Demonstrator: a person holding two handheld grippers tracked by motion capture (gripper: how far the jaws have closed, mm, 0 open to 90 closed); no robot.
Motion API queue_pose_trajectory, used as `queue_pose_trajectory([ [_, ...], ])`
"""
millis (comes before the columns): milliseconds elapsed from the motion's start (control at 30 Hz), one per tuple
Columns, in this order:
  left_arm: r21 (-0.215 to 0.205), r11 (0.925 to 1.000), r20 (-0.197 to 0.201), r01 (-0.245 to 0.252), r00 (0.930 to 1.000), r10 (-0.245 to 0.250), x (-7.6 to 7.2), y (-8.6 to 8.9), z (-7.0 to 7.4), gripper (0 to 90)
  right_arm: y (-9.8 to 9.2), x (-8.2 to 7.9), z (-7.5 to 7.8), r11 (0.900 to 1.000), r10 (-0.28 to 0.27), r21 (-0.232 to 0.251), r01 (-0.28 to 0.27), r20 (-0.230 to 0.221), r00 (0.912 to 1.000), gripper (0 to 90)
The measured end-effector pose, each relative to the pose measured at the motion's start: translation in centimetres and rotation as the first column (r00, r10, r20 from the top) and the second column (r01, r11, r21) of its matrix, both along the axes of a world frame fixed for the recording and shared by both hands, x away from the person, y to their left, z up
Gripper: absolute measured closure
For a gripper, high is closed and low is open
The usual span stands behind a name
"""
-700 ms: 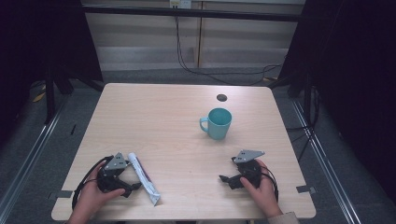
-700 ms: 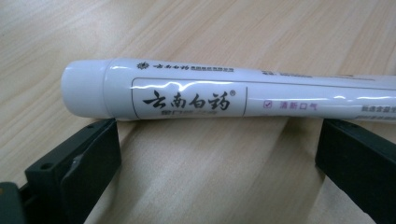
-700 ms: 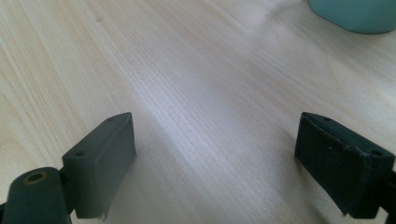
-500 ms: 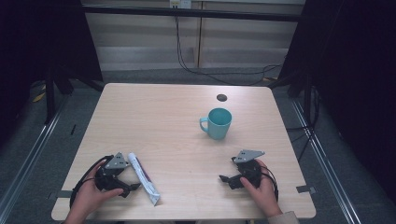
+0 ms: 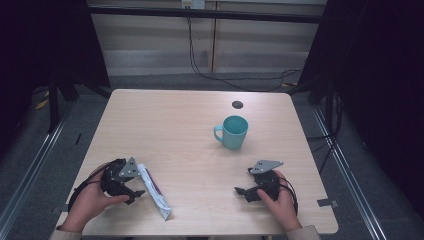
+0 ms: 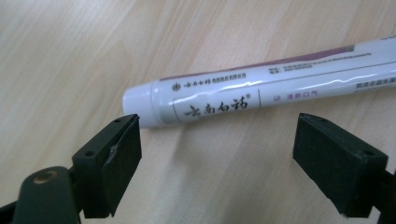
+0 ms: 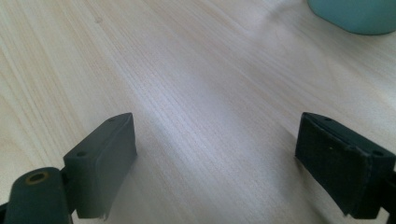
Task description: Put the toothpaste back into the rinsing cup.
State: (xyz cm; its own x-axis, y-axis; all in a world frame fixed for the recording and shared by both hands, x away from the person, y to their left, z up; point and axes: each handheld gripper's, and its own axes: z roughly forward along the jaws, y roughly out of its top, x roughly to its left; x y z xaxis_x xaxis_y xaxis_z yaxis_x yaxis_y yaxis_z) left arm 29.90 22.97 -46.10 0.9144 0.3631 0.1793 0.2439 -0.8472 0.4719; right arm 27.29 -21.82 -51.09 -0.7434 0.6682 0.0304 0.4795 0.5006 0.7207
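Toothpaste tube [image 6: 261, 88] lies flat just beyond the wide-spread, empty jaws of the left gripper [image 6: 217, 154], well left of the teal mug [image 5: 234, 132]. A skewed closing is judged likely to roll or squirt the round tube aside. Right gripper [image 7: 217, 161] is held equally wide, empty, short of the mug.

a white toothpaste tube [image 6: 261, 91] with a dark purple stripe and black print lies near the front left corner of the pale wood-grain table [image 5: 180, 130]. the mug [image 5: 234, 132] is teal. both grippers' jaws are black.
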Motion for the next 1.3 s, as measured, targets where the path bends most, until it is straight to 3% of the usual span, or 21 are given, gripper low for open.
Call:
queue_pose_trajectory([
  [100,0.076,0.9946,0.007,0.071,0.9974,-0.071,0.4,-1.1,0.4,15.3,0.0,0.0,0.0,1.000,0.001,0.000,-0.001,0.000,1.0000,11.6],
  [200,0.116,0.9880,-0.002,0.102,0.9947,-0.102,0.8,-1.9,0.4,15.5,0.0,0.0,0.0,1.000,0.001,0.001,-0.001,0.000,1.0000,11.6],
  [300,0.173,0.9733,-0.011,0.150,0.9885,-0.151,1.3,-2.7,0.2,16.1,0.0,0.0,0.0,1.000,0.001,0.001,-0.001,-0.001,1.0000,11.6],
  [333,0.177,0.9712,-0.015,0.159,0.9872,-0.159,1.3,-2.9,0.1,16.1,0.0,0.0,0.0,1.000,0.001,0.001,-0.001,-0.001,1.0000,11.6],
  [367,0.192,0.9630,-0.023,0.189,0.9818,-0.188,1.4,-3.2,0.0,16.2,0.0,0.0,0.0,1.000,0.001,0.001,-0.001,-0.001,1.0000,11.6],
  [433,0.215,0.9561,-0.021,0.200,0.9796,-0.200,1.4,-3.8,-0.2,15.3,0.0,0.0,0.0,1.000,0.002,0.001,-0.002,-0.001,1.0000,11.6],
  [667,0.215,0.9513,-0.027,0.220,0.9752,-0.220,1.6,-3.9,-0.1,15.2,0.0,0.0,0.0,1.000,0.002,0.001,-0.002,-0.001,1.0000,11.6],
  [733,0.197,0.9562,-0.031,0.217,0.9762,-0.215,1.7,-3.9,-0.3,15.2,0.0,0.0,0.0,1.000,0.002,0.001,-0.002,-0.001,1.0000,11.6],
  [767,0.214,0.9486,-0.034,0.233,0.9724,-0.231,1.9,-3.9,-0.2,15.1,0.0,0.0,0.0,1.000,0.002,0.001,-0.002,0.000,1.0000,11.6],
  [800,0.201,0.9529,-0.042,0.227,0.9739,-0.223,1.9,-3.9,-0.3,15.2,0.0,0.0,0.0,1.000,0.002,0.001,-0.002,-0.001,1.0000,11.6],
  [867,0.193,0.9544,-0.043,0.228,0.9737,-0.224,2.1,-4.0,-0.5,15.2,0.0,0.0,0.0,1.000,0.002,0.001,-0.002,-0.001,1.0000,11.6],
  [900,0.198,0.9520,-0.055,0.234,0.9723,-0.227,2.2,-4.0,-0.5,15.4,0.0,0.0,0.0,1.000,0.003,0.001,-0.003,0.000,1.0000,11.6],
  [933,0.191,0.9547,-0.057,0.228,0.9735,-0.221,2.2,-4.0,-0.6,16.0,0.0,0.0,0.0,1.000,0.002,0.002,-0.002,0.000,1.0000,11.6],
  [1000,0.198,0.9499,-0.061,0.242,0.9703,-0.234,2.4,-4.0,-0.7,17.1,0.0,0.0,0.0,1.000,0.003,0.001,-0.003,0.000,1.0000,11.6],
  [1033,0.185,0.9535,-0.063,0.238,0.9711,-0.230,2.3,-4.0,-0.9,18.8,0.0,0.0,0.0,1.000,0.001,0.002,-0.001,0.000,1.0000,11.6],
  [1067,0.183,0.9525,-0.069,0.244,0.9696,-0.235,2.4,-4.0,-0.9,18.8,0.0,0.0,0.0,1.000,0.001,0.002,-0.001,0.000,1.0000,11.6],
  [1100,0.176,0.9536,-0.089,0.244,0.9686,-0.232,2.5,-4.0,-0.9,20.2,0.0,0.0,0.0,1.000,0.003,0.001,-0.003,0.000,1.0000,11.6],
  [1133,0.187,0.9468,-0.100,0.262,0.9640,-0.247,2.6,-4.0,-0.7,24.3,0.0,0.0,0.0,1.000,0.003,0.001,-0.003,0.000,1.0000,11.6],
  [1167,0.167,0.9541,-0.103,0.249,0.9667,-0.234,2.5,-4.0,-0.8,27.9,0.0,0.0,0.0,1.000,0.002,0.002,-0.002,0.000,1.0000,11.6],
  [1267,0.160,0.9447,-0.146,0.286,0.9535,-0.264,2.8,-4.0,-0.6,36.9,0.0,0.0,0.0,1.000,0.002,0.002,-0.002,0.000,1.0000,11.6],
  [1300,0.143,0.9525,-0.161,0.269,0.9559,-0.245,2.9,-4.0,-0.7,46.4,0.0,0.0,0.0,1.000,0.002,0.001,-0.002,-0.001,1.0000,11.6],
])
